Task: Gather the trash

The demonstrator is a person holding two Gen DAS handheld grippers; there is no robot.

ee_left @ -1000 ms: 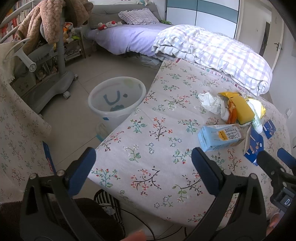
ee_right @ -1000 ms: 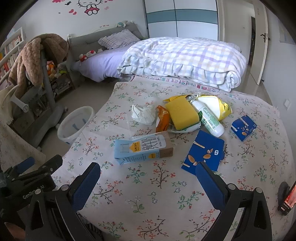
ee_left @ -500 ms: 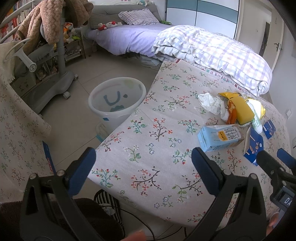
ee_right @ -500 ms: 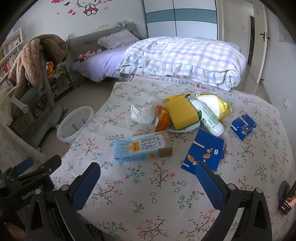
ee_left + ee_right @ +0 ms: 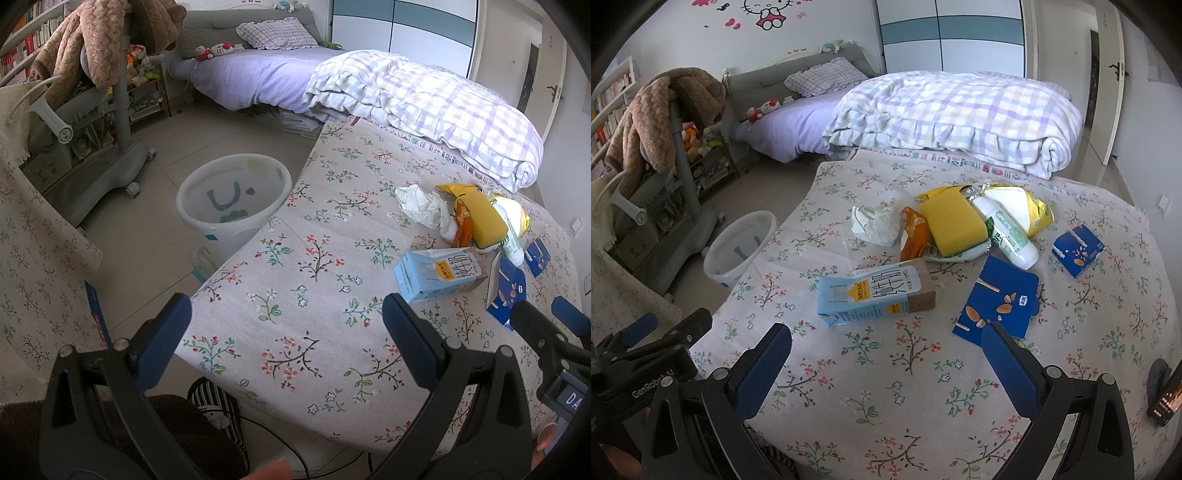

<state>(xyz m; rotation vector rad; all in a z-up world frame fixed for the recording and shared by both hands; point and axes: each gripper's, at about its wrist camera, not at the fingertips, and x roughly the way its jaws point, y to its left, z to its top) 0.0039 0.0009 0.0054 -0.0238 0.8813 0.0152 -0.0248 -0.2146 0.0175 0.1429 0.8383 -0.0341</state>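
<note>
Trash lies on a flowered tablecloth (image 5: 886,387): a light blue milk carton (image 5: 871,295) on its side, a crumpled white tissue (image 5: 875,223), an orange wrapper (image 5: 914,236), a yellow sponge (image 5: 951,225), a white bottle (image 5: 1008,232), a yellow bag (image 5: 1030,206), a flat dark blue box (image 5: 997,299) and a small blue box (image 5: 1076,249). The carton also shows in the left wrist view (image 5: 436,273). My right gripper (image 5: 886,350) is open and empty, just short of the carton. My left gripper (image 5: 286,325) is open and empty over the table's near left part.
A white plastic bin (image 5: 232,199) stands on the floor left of the table, also in the right wrist view (image 5: 738,247). A bed with a plaid quilt (image 5: 953,118) lies behind. A grey stand with a brown blanket (image 5: 110,85) is at the left. A phone (image 5: 1165,395) lies at the right edge.
Almost nothing has changed. Both grippers stay open and empty, with only a very slight shift of view.
</note>
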